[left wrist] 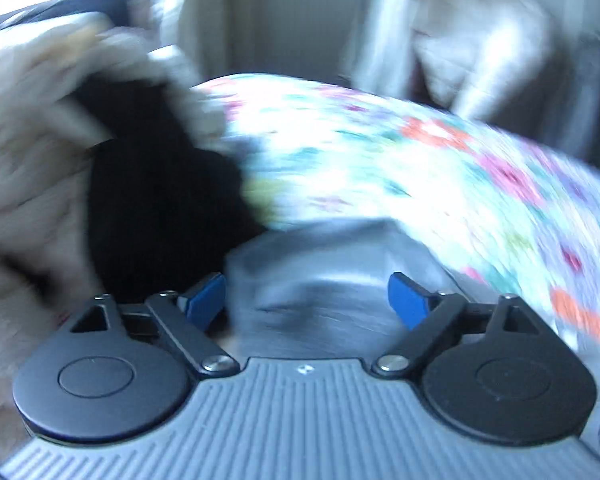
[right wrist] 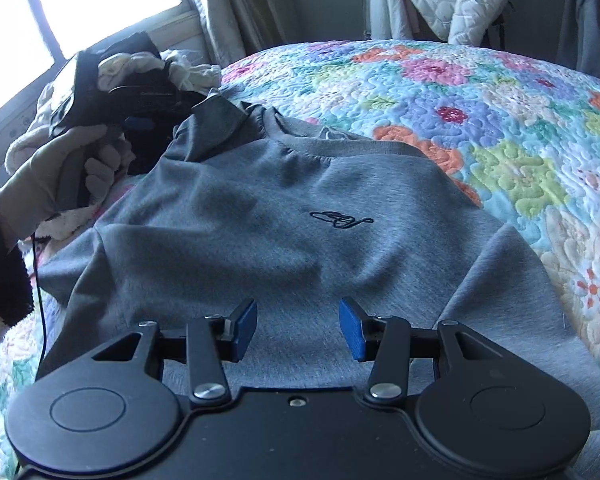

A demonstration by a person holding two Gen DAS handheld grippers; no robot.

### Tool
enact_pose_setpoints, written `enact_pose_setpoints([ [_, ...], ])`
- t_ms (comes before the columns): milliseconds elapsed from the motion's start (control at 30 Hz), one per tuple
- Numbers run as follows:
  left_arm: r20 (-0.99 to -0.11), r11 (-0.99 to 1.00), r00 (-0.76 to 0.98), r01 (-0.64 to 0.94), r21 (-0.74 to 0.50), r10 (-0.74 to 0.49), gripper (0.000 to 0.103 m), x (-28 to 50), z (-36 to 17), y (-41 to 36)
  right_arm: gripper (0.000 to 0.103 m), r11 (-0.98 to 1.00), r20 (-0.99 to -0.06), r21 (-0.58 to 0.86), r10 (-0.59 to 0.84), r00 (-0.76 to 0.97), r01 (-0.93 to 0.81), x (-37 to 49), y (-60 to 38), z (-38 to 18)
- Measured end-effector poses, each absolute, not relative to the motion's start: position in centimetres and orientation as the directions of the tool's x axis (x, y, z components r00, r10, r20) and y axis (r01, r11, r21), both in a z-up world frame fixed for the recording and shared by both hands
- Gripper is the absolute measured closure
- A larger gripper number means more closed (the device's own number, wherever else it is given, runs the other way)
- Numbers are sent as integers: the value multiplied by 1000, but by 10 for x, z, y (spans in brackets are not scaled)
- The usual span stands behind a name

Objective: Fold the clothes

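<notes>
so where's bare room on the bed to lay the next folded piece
Free: the floral quilt right of and beyond the grey sweatshirt, up to the bed's far edge. Crowded: the left side, with the pile of clothes under the window.

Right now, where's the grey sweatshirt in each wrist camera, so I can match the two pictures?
Left wrist view: the grey sweatshirt is a blurred grey patch at bottom centre, between the open fingers of the left gripper.
Right wrist view: it lies spread across the centre, logo facing up, ahead of the open right gripper.
Shared landmark: the floral quilt, upper right in both.
</notes>
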State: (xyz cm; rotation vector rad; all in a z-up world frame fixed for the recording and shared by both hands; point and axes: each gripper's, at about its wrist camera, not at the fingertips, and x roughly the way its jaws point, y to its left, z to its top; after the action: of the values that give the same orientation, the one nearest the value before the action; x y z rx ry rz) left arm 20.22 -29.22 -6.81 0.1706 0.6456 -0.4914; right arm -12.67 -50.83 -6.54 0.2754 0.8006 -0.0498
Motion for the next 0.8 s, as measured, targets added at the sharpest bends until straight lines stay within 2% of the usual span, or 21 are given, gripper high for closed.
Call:
enact_pose_setpoints([
  [100,-624,821,736,510,258,-261,12,192,-97,-332,49,967,-715,210,49,698,146,-124,-508,-64],
  [133,-625,805,756,487,340,-193,17,194,-109,-341,47,968,-714,205,45,698,147,-123,-509,-63],
  [167,-621,791,772,461,401,-135,66,198,-119,-347,47,969,-714,200,41,699,147,-122,-509,-62],
  [200,-613,792,783,438,426,-103,96,205,-124,-347,47,970,-713,195,37,700,148,-122,-510,-62],
  [233,-597,818,798,397,416,-84,101,213,-120,-341,47,970,-713,191,33,700,148,-121,-510,-61],
  [367,-520,953,854,169,252,-14,101,253,-86,-290,47,973,-717,172,16,697,155,-122,-515,-58],
  [467,-557,992,828,10,123,61,102,287,-71,-249,47,970,-725,170,4,688,173,-123,-521,-61],
  [500,-570,996,818,-28,83,71,100,293,-70,-236,47,968,-727,173,1,687,181,-122,-523,-62],
  [567,-637,998,771,-40,-41,4,99,300,-70,-213,47,966,-728,170,-11,685,196,-121,-525,-63],
  [600,-667,995,743,-13,-101,-58,95,299,-69,-206,47,966,-727,161,-21,686,200,-121,-525,-62],
  [633,-677,990,727,25,-137,-112,90,293,-68,-203,47,967,-725,151,-34,688,207,-122,-526,-61],
  [667,-682,987,716,71,-143,-150,73,283,-66,-204,47,967,-723,138,-51,689,216,-125,-527,-59],
  [700,-689,985,705,121,-119,-170,51,271,-63,-207,47,966,-721,125,-67,690,225,-128,-528,-56],
  [767,-700,974,692,225,-22,-176,31,240,-61,-215,47,962,-725,150,-50,687,228,-139,-529,-55],
  [800,-700,960,692,280,32,-178,30,220,-60,-217,47,959,-728,172,-31,685,227,-145,-529,-55],
])
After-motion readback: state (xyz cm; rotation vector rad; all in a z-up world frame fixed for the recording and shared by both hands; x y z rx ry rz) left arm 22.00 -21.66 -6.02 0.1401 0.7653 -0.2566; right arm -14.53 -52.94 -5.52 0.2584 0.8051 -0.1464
